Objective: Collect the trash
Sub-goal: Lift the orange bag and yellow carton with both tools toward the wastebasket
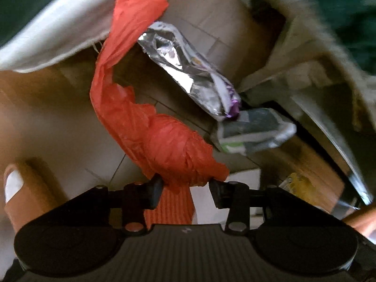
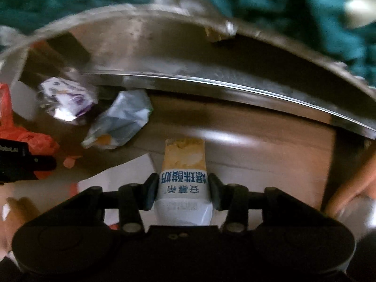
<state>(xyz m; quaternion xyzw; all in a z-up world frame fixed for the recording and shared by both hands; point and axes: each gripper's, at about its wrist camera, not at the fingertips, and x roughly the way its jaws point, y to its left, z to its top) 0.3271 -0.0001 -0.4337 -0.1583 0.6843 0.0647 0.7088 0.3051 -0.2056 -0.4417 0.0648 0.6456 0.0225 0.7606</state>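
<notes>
1. We see our left gripper pinching the knotted orange plastic bag; only the right view shows our right gripper clamping the white carton.
2. Ahead of the jaws lie two loose pieces: a foil wrapper and a crumpled packet.
3. The surroundings are blurred.

Blue Chinese characters, seen upside down, read 安慕希 and 爆珠酸奶 on a white yogurt carton; small print below them is too blurred to read.
</notes>
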